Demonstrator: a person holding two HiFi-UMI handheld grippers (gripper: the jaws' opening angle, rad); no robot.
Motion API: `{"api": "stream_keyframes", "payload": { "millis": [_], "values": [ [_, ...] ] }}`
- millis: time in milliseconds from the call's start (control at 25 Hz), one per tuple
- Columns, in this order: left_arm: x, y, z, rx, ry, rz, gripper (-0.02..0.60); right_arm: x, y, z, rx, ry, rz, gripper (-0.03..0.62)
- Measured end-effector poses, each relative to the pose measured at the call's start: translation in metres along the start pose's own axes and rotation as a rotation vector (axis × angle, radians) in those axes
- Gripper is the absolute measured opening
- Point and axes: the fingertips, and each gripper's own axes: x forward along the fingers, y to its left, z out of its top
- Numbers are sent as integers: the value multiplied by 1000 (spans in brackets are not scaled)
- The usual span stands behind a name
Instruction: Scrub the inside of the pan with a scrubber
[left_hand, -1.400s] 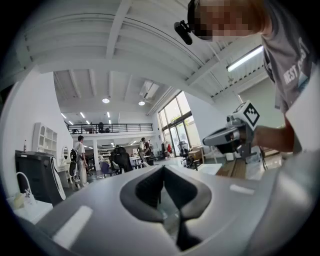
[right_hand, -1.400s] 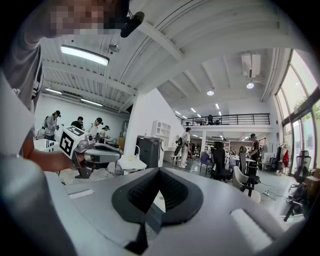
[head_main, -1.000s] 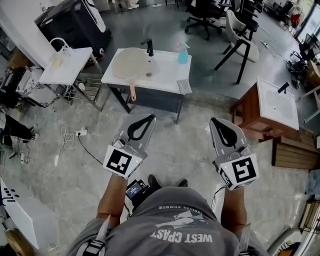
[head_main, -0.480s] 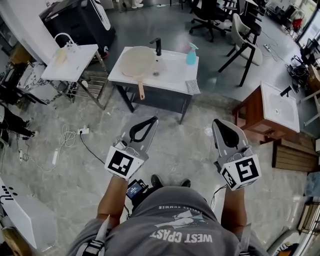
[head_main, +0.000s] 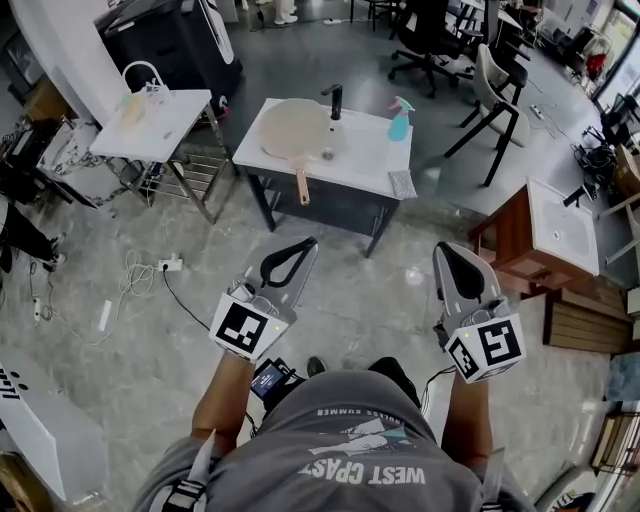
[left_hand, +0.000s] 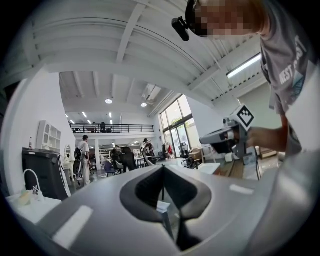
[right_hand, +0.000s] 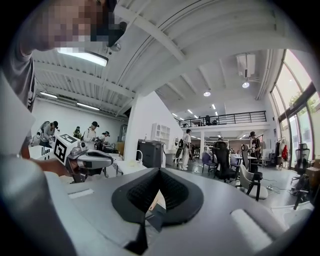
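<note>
I hold both tools level above the mottled grey stone floor (head_main: 370, 300), well short of the work. The left gripper (head_main: 303, 243) has its smooth grey jaws pressed together at the tips, and the black ribbed pads bow out behind them into a teardrop-shaped loop. In the left gripper view the same gripper (left_hand: 163, 168) has nothing between its pads, only the room behind. The right gripper (head_main: 446, 249) is just as closed and just as empty. Its own view shows the right gripper (right_hand: 159, 171) with the tips meeting above a narrow seam and finely grooved padding around the hollow.

The pan (head_main: 290, 128) lies ahead of me on the left part of the white sink counter (head_main: 370, 158). It is round and shallow with a pale beige, matte inside. Its slim wooden handle pokes over the counter's front edge toward me. The scrubber (head_main: 402, 184) is a small grey rectangle with a woven look. It lies flat at the counter's front right corner, well apart from the pan. A black faucet (head_main: 334, 100) stands just beside the pan's rim, and a translucent teal spray bottle (head_main: 400, 120) stands near it to the right.
</note>
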Motion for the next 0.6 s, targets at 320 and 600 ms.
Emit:
{"api": "stream_keyframes", "payload": {
  "millis": [320,600],
  "values": [
    [14,14,-19,-34,20,-13,2,21,-13,-9,1,28,-23,2],
    [79,22,-31,-31,57,-15,0,55,-70,-30,21,53,-13,2]
  ]
}}
